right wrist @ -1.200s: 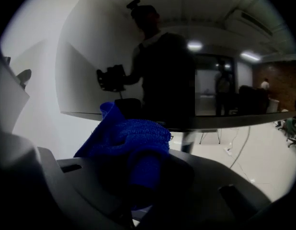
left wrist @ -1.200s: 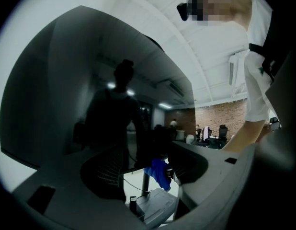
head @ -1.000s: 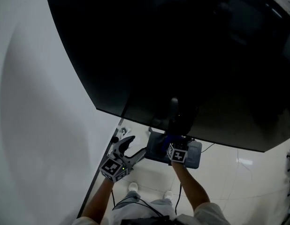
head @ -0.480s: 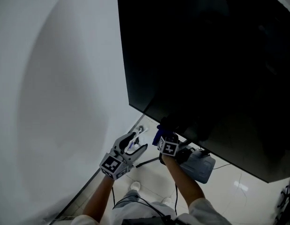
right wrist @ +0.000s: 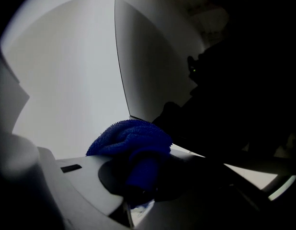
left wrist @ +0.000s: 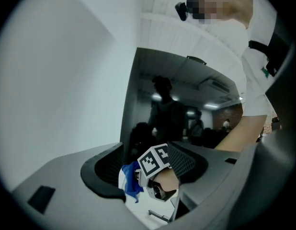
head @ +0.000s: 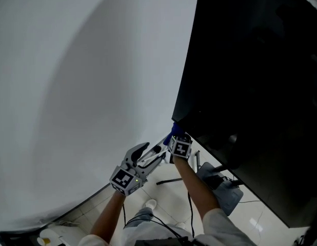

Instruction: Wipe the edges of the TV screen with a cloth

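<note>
Right hand-held gripper (head: 175,136) grasps fluffy blue cloth (right wrist: 130,139) at black flat TV screen (head: 261,76) lower-left corner, for edge-wiping; left hand-held gripper (head: 154,152) released, spare.

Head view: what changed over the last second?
The right hand-held gripper slid the blue cloth left along the TV screen bottom edge, from further along it to the lower-left corner. The head camera swung too, so the screen now fills the view's right side. Unchanged: the cloth stays clamped in the right jaws, and the left hand-held gripper stays open and empty beside it.
</note>
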A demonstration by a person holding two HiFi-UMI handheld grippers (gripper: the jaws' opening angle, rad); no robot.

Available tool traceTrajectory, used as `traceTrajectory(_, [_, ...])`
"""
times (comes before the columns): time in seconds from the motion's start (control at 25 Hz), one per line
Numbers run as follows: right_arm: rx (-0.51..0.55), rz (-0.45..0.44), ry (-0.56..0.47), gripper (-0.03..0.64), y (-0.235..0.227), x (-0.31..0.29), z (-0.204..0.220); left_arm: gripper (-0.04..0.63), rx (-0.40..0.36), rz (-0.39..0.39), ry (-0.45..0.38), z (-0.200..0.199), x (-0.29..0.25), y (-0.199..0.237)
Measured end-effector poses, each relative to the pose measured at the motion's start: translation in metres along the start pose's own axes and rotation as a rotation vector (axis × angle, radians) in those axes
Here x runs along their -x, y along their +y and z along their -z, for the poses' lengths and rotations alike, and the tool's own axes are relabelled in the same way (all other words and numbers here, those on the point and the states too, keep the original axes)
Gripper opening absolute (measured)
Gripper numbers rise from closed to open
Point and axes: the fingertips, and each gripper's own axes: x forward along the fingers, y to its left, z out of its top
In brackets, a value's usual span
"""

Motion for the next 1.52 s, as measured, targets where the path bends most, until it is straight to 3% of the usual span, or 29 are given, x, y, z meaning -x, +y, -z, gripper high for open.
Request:
traceTrajectory(0.08, [-0.035, -0.007, 0.013, 0.075, 0.013, -0.013, -0.003, 0.268, 0.039, -0.047, -0.007, -0.009, 0.009, 0.010])
traceTrajectory(0.28, [-0.087, -0.033, 0.022, 0.075, 0.038, -0.030, -0.017, 0.268, -0.018, -0.075, -0.012, 0.002, 0.026, 0.032])
traceTrajectory(0.44, [-0.126, -0.045, -0.004, 0.075, 0.050, -0.027, -0.034, 0.268, 0.019, -0.101, -0.033, -0.012, 0.028, 0.035])
traceTrajectory(0.56, [-0.087, -0.025, -0.090, 0.075, 0.057, -0.015, -0.067, 0.268, 0.011, -0.089, -0.043, -0.011, 0.030, 0.037])
traceTrajectory(0.72, [-0.175, -0.014, -0.175, 0.072, 0.058, 0.010, -0.107, 0.268, 0.003, -0.072, -0.060, -0.017, 0.029, 0.032])
traceTrajectory(1.2, [-0.209, -0.074, -0.423, 0.072, 0.083, 0.090, -0.236, 0.268, -0.058, -0.025, -0.119, -0.060, 0.028, 0.015])
traceTrajectory(1.52, [-0.199, -0.115, -0.600, 0.072, 0.109, 0.154, -0.341, 0.268, -0.148, 0.017, -0.134, -0.096, 0.029, 0.011])
